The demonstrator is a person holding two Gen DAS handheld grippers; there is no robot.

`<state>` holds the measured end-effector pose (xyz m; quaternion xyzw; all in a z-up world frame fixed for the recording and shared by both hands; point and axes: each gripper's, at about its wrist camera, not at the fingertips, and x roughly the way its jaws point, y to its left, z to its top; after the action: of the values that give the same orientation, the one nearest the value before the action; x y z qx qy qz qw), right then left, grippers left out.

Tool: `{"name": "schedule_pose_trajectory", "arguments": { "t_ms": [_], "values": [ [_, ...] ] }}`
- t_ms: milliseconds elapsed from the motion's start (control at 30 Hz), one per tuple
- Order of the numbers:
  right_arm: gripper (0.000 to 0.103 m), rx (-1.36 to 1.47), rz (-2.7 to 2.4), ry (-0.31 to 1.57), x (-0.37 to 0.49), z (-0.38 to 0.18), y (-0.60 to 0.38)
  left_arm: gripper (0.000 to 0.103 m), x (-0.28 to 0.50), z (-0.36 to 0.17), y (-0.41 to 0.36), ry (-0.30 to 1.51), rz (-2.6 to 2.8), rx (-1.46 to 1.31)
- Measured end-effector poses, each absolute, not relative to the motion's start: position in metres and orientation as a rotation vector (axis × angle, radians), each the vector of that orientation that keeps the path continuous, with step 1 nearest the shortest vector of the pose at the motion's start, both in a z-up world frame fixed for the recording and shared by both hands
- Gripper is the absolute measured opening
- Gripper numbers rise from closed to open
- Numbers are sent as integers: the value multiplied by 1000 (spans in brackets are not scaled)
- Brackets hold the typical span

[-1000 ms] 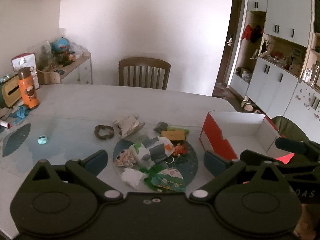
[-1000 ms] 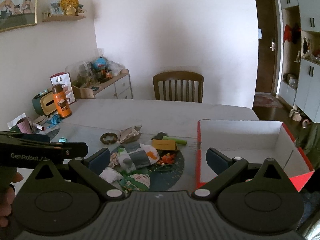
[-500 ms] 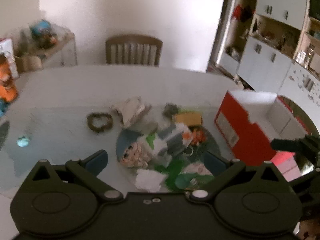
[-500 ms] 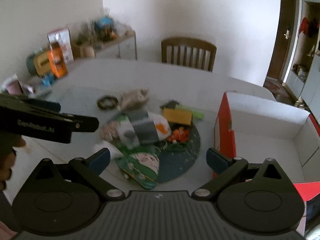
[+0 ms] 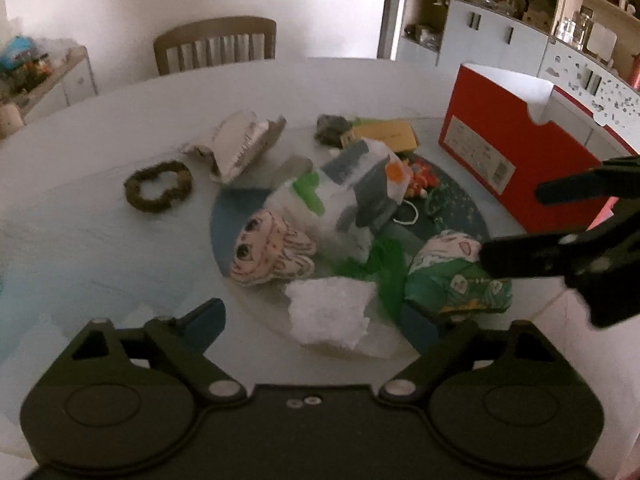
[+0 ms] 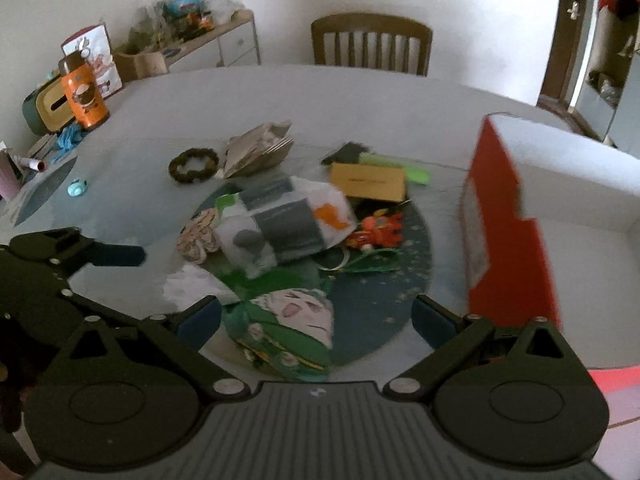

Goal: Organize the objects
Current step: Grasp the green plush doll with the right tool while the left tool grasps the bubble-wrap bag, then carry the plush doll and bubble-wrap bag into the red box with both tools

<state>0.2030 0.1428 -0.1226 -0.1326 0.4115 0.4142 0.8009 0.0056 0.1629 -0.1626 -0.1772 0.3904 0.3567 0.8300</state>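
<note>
The green patterned pouch lies at the near edge of the round dark mat, at about six o'clock in the pile, and the right gripper hangs just over it with its jaws spread wide and empty, so the likely step is to lower squarely, let both fingers straddle the soft bundle, then close. The left gripper is likewise released and holds nothing, poised near the white crumpled paper. At three o'clock stands one red box; I count one brown ring, one yellow card, one orange bottle at ten o'clock, and one chair at twelve.
</note>
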Motion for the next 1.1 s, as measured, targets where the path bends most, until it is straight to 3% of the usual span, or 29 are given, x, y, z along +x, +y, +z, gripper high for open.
{"name": "schedule_pose_trajectory", "arguments": {
  "t_ms": [300,600,867,1100],
  "values": [
    [90,-281,872,1008,210,-143,168,77,9,-172,167,828,730,-393],
    [70,-254,859,1075,213,-149,173,64,6,-173,169,806,734,-425],
    [65,-254,843,1072,210,-144,171,45,6,-170,168,807,752,-442],
    [64,-241,844,1049,203,-128,161,37,1,-162,164,779,752,-480]
  ]
}}
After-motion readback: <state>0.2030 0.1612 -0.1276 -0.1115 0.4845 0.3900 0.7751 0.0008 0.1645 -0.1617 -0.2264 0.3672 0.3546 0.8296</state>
